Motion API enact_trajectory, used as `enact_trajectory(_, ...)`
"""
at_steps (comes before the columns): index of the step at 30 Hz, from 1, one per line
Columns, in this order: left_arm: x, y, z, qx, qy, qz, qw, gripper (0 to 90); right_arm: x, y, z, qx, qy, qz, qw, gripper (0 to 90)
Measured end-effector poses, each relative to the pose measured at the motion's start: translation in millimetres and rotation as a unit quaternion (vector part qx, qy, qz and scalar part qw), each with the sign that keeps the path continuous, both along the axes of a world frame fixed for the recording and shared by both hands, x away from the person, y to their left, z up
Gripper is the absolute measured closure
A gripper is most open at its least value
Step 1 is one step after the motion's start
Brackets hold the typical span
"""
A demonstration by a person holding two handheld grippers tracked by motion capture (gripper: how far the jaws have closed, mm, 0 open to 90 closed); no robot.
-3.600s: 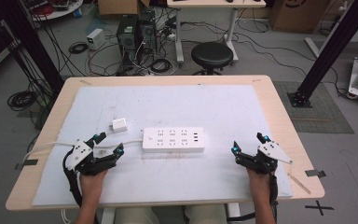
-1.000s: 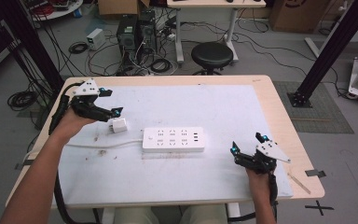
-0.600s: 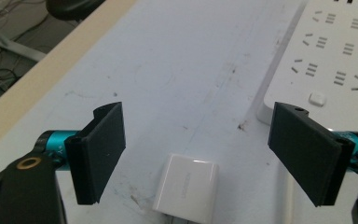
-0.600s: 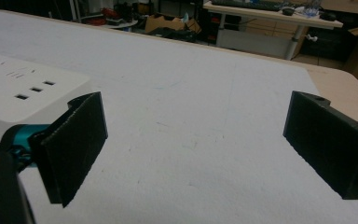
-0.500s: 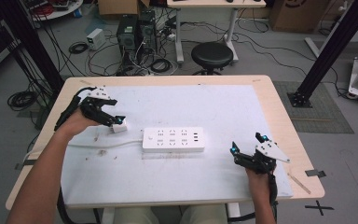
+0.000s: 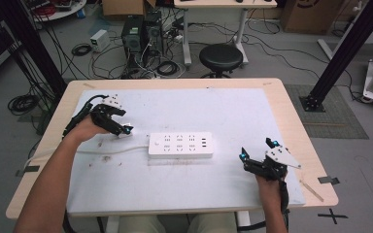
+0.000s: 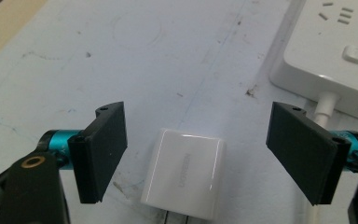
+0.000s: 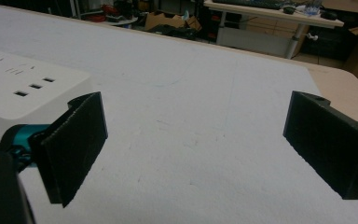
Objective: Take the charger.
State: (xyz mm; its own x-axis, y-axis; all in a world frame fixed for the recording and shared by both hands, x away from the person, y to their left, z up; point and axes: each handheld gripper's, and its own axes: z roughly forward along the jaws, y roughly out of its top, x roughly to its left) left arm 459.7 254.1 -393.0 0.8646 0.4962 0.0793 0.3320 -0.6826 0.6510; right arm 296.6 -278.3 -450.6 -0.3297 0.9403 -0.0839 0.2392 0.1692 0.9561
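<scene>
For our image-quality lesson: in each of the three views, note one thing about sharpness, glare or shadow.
High view: even overhead light, soft and grainy, with faint shadows under the power strip. Left gripper view: the charger is fairly sharp, with a bright sheen on its top edge; the near pads are softer. Right gripper view: the mat is grainy, and the background room is dark and blurred.

The high view looks down over the table; both gripper views, close above it, share the power strip [image 6: 180, 144].
</scene>
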Motion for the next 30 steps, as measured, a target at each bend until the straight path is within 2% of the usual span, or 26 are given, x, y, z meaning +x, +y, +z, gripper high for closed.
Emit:
enact_trajectory(5, 4.5, 4.6, -10.0, 0.005, 0.016, 0.018, 0.9997, 20.3, 0.3, 0.0, 0.0, -0.001, -0.001, 0.002, 1.0000, 6.2)
enact_trajectory(10, 6.2, 6.6, -16.4, 0.014, 0.025, 0.021, 0.9994, 20.2, 0.2, 1.0, 0.0, -0.001, 0.002, 0.000, 1.0000, 6.2)
enact_trajectory(11, 6.6, 6.4, -17.6, 0.021, 0.027, 0.017, 0.9993, 20.3, 0.5, 0.8, 0.1, -0.004, 0.001, 0.001, 1.0000, 6.2)
enact_trajectory(15, 6.7, 4.1, -22.5, 0.028, 0.030, 0.011, 0.9991, 21.4, 0.3, 1.3, 0.1, -0.005, 0.003, 0.000, 1.0000, 6.2)
enact_trajectory(20, 6.5, 2.2, -27.8, 0.031, 0.034, 0.011, 0.9989, 25.4, 0.8, 1.0, 0.1, -0.006, 0.002, 0.002, 1.0000, 6.2)
enact_trajectory(25, 6.7, 1.7, -27.6, 0.032, 0.031, 0.006, 0.9990, 30.9, 0.8, 1.0, 0.1, -0.006, 0.002, 0.002, 1.0000, 6.2)
enact_trajectory(30, 6.9, 2.8, -27.9, 0.036, 0.032, 0.006, 0.9988, 32.4, 1.0, 0.6, 0.1, -0.007, 0.001, 0.002, 1.0000, 6.2)
